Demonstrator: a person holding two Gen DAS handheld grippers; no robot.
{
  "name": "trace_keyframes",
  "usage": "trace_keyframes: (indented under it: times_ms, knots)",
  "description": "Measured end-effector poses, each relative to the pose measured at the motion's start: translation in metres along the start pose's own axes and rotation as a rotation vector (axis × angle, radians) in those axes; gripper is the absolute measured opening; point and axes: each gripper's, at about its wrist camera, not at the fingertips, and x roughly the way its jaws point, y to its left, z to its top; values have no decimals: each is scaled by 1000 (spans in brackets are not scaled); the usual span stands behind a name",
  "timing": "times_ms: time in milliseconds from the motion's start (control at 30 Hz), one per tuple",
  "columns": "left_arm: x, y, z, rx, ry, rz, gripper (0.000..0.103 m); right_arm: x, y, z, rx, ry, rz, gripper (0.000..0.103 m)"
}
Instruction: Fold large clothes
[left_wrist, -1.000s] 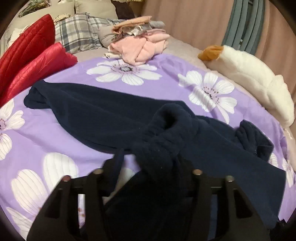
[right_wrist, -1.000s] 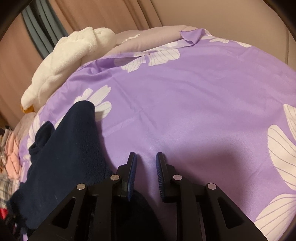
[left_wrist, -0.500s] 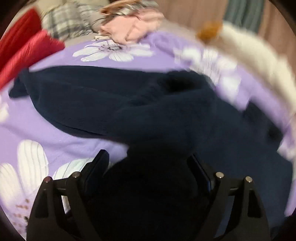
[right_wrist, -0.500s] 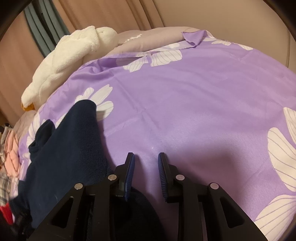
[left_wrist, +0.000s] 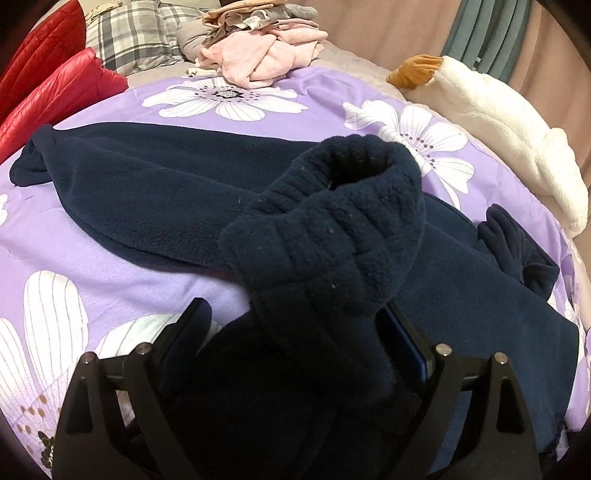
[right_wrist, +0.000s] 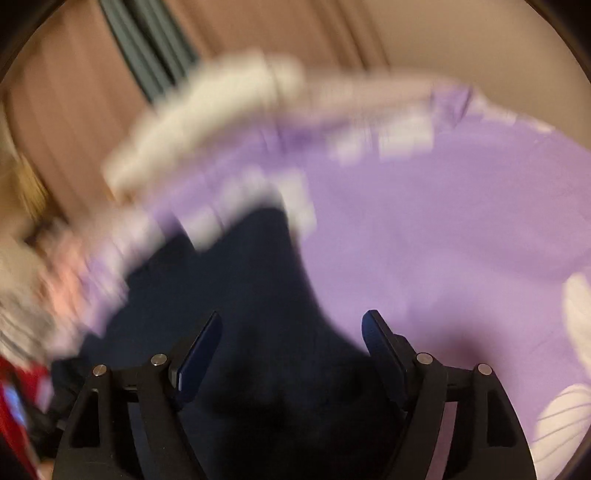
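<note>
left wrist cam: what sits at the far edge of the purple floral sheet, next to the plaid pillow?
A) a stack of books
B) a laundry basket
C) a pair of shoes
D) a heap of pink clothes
D: a heap of pink clothes lies at the far edge of the purple floral sheet, just right of the plaid pillow and beyond the navy fleece garment.

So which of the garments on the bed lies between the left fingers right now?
The navy fleece garment, spread across the purple bedspread; the pink clothes pile and red jacket lie far off.
</note>
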Motion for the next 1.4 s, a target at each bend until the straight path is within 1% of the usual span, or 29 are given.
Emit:
trace_keyframes:
  times_ms: [33, 100, 133, 200, 267, 333, 467, 500, 633, 900, 1167, 1233, 1267, 1300, 1333, 1400]
  knots:
    - [1, 0, 0, 0, 1, 0, 92, 12, 6, -1, -28, 37, -51, 78]
    - [1, 0, 1, 0, 1, 0, 93, 7, 20, 0, -80, -1, -92, 79]
    - [2, -1, 1, 1, 1, 1, 93, 7, 20, -2, -78, -3, -90, 79]
    - [3, -2, 1, 0, 2, -1, 93, 12, 13, 0, -45, 17, -58, 80]
    - [2, -2, 1, -2, 1, -3, 94, 11, 10, 0, -28, 9, -37, 80]
    - [3, -2, 1, 1, 3, -6, 95, 10, 9, 0, -31, 11, -38, 81]
    - [5, -2, 0, 8, 8, -12, 99, 12, 8, 2, -51, 22, -10, 93]
    - [6, -3, 0, 8, 8, -12, 99, 11, 9, 1, -56, 23, -9, 94]
    - [6, -2, 0, 8, 8, -17, 100, 13, 14, 0, -80, 29, -30, 96]
    - [7, -4, -1, 26, 16, -3, 102, 14, 12, 2, -74, 36, -2, 101]
    - [6, -3, -1, 24, 17, -7, 103, 10, 10, 3, -55, 28, 23, 101]
    - [6, -3, -1, 23, 16, -8, 103, 7, 9, 3, -49, 19, 20, 98]
    - [6, -4, -1, 23, 16, -8, 103, 4, 8, 2, -38, 8, 8, 89]
    - [6, -4, -1, 22, 17, -9, 103, 1, 5, 2, -25, -3, -6, 79]
    - [6, -4, 0, 21, 16, -10, 103, -3, 0, 3, 4, -19, -5, 75]
    - [6, -5, 0, 22, 17, -8, 103, -6, -10, 4, 55, -30, 45, 66]
